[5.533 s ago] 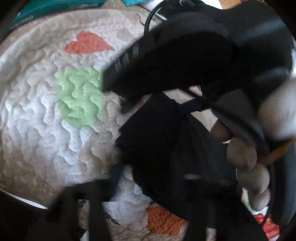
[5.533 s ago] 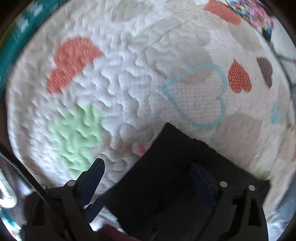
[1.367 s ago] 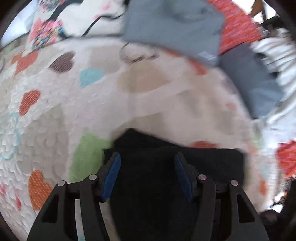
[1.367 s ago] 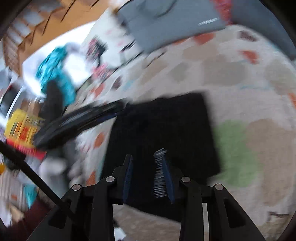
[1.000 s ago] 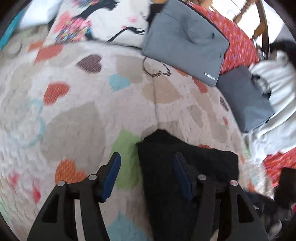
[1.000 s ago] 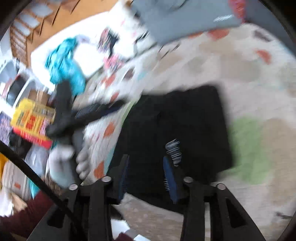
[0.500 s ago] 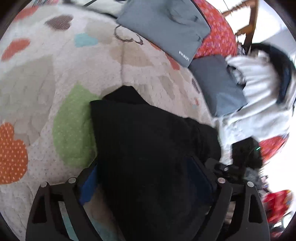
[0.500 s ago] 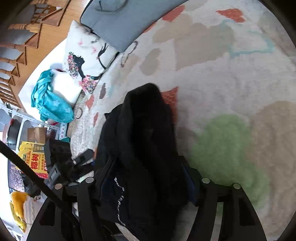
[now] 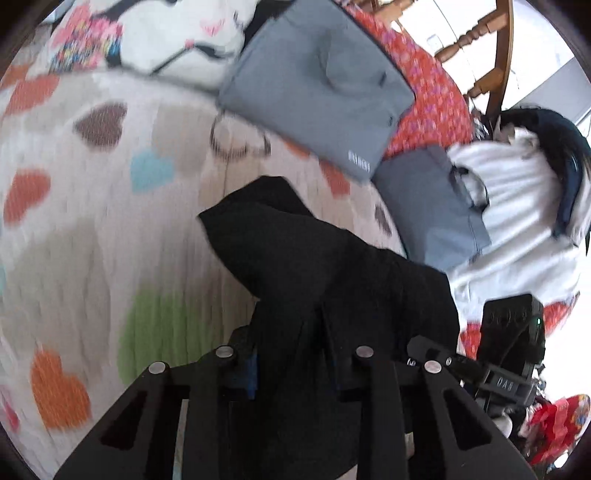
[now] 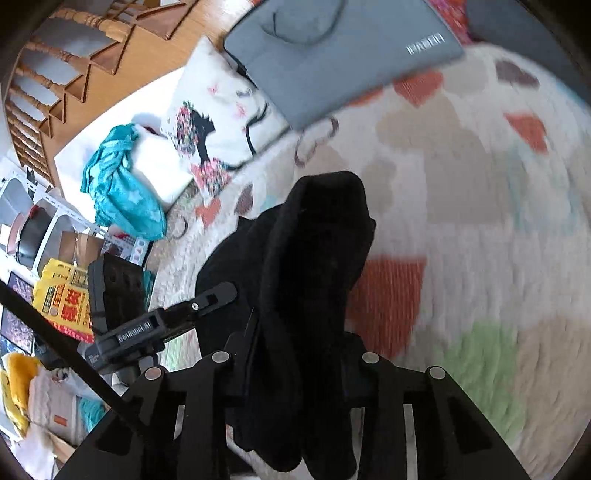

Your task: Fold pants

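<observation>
The black pants (image 9: 317, 266), folded into a thick bundle, are bunched up above the heart-patterned quilt (image 9: 74, 229). My left gripper (image 9: 295, 365) has its jaws closing, with one end of the bundle pinched between the pads. My right gripper (image 10: 295, 369) is also closing, and the other end of the pants (image 10: 314, 251) is squeezed between its fingers and droops over them. In the right wrist view the left gripper (image 10: 218, 291) reaches into the fabric from the left. Both pairs of pads are mostly hidden by the cloth.
Two grey padded cases (image 9: 314, 85) (image 9: 428, 210) lie at the quilt's far edge beside a printed white pillow (image 9: 147, 33). A heap of white clothes (image 9: 517, 206) and a wooden chair (image 9: 495, 55) are at the right. A teal cloth (image 10: 118, 188) and cluttered shelves (image 10: 33, 221) lie to the left.
Both jaws have narrowed from wide apart around the flat pants to pinching bunched fabric. The pants have come up off the quilt and shifted towards its far side.
</observation>
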### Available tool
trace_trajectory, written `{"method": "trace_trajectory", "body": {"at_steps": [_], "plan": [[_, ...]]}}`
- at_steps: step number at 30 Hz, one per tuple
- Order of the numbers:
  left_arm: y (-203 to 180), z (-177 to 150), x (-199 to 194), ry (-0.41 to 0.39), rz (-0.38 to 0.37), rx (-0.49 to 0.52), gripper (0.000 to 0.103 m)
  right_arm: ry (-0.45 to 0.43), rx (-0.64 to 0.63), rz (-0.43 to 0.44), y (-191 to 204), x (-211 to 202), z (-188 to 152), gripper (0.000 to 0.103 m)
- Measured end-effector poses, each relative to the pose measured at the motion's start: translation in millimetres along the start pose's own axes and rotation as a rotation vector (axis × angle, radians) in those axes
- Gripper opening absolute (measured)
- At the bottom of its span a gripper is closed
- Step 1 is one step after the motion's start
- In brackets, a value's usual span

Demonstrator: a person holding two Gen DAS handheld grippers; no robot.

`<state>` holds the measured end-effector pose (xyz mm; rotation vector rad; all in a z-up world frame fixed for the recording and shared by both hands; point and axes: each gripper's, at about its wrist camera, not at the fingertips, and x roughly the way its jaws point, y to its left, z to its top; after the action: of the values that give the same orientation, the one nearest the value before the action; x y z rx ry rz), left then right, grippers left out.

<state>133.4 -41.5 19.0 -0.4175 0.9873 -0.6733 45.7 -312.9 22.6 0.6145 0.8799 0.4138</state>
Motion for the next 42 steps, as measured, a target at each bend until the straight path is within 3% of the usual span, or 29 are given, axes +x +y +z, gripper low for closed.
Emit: {"method": "trace_trajectory", "body": {"at_steps": [7, 11, 13, 16, 19, 21, 24, 27, 29, 31, 32, 34, 37, 42], "plan": [[11.6, 53.2, 42.0, -0.032, 0.151, -0.001, 0.027, -0.007, 0.032, -0.084, -28.9, 33.1, 63.4, 0.035], [37.4, 48.4, 77.0, 0.066, 0.271, -0.019, 0.027, 0.039, 0.118, -0.111, -67.0, 63.8, 76.6, 0.038], [39.7, 44.9, 74.4, 0.064, 0.252, -0.023, 0.027, 0.057, 0.187, -0.131, -88.0, 70.2, 73.7, 0.056], [29.6, 43.3, 57.2, 0.034, 0.261, -0.007, 0.027, 0.032, 0.273, -0.049, -104.0, 56.8, 63.1, 0.057], [2.6, 38.8, 37.4, -0.027, 0.273, 0.050, 0.027, -0.040, 0.224, -0.092, -93.7, 31.5, 59.7, 0.059], [-16.2, 31.4, 34.3, -0.040, 0.231, 0.085, 0.029, -0.109, 0.179, -0.088, -82.0, 10.8, 59.2, 0.059], [-35.6, 16.1, 51.7, 0.022, 0.163, 0.132, 0.032, -0.143, 0.177, -0.056, -73.7, -1.2, 57.6, 0.058], [-36.6, -3.1, 75.6, 0.100, 0.218, 0.161, 0.032, -0.093, 0.158, -0.002, -63.4, 5.5, 49.0, 0.038], [-30.3, -11.4, 75.4, 0.089, 0.227, 0.182, 0.031, -0.046, 0.156, 0.032, -59.2, 14.1, 37.1, 0.038], [-23.5, -15.5, 68.8, 0.085, 0.203, 0.168, 0.031, -0.008, 0.189, 0.008, -63.6, 25.1, 24.2, 0.037], [-22.0, -16.0, 67.1, 0.085, 0.194, 0.167, 0.031, 0.002, 0.212, -0.024, -71.6, 30.2, 16.0, 0.034], [-22.7, -16.3, 66.1, 0.085, 0.185, 0.183, 0.031, -0.023, 0.253, -0.006, -84.3, 28.9, 8.6, 0.028], [-23.8, -18.4, 50.8, 0.072, 0.182, 0.169, 0.032, -0.049, 0.296, 0.018, -87.1, 15.1, 7.9, 0.033], [-33.9, -42.6, -3.5, -0.043, 0.189, 0.181, 0.036, -0.102, 0.138, -0.064, -52.7, -28.6, -0.7, 0.046]]}}
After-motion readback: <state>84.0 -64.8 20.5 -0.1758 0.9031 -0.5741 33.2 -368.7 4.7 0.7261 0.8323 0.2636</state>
